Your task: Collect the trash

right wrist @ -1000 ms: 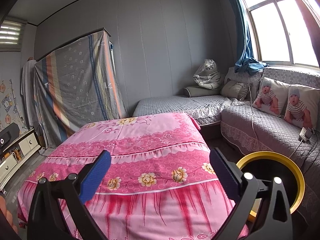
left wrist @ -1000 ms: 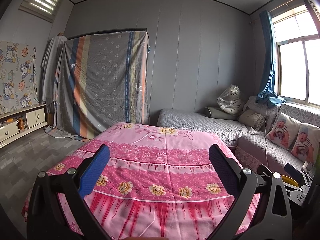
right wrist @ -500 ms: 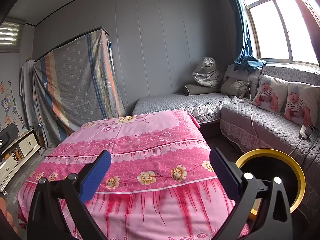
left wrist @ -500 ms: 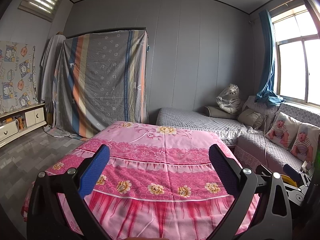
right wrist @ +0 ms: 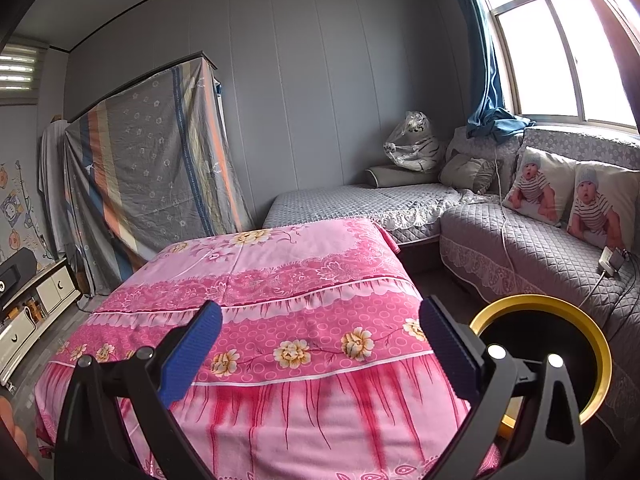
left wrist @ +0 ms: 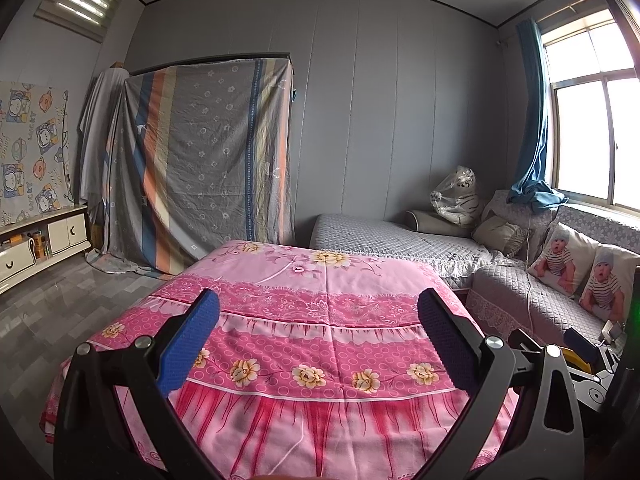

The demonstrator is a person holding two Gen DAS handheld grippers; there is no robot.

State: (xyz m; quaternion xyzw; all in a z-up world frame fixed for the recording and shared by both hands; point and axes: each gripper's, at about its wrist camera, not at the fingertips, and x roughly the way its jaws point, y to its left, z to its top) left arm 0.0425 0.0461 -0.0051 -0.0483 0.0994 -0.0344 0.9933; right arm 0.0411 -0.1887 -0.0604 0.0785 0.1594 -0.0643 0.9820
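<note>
Hovering side by side above the near edge of the table [left wrist: 320,320], which is draped in a pink flowered cloth, the left gripper [left wrist: 318,344] and the right gripper [right wrist: 320,348] both have their jaws wide apart and hold nothing. Compared with a second ago, both views have lifted and pulled back a little: the far edge of the table sits lower in each picture and slightly more of the grey sofa [right wrist: 520,240] shows, so the person seems to be surveying rather than reaching. No trash shows on the cloth or the visible floor. The bin [right wrist: 600,344], black with a yellow rim, stands just right of the table beside the sofa, partly behind the right gripper's finger. Judging from this, collecting has not begun, and trash must first be found.
</note>
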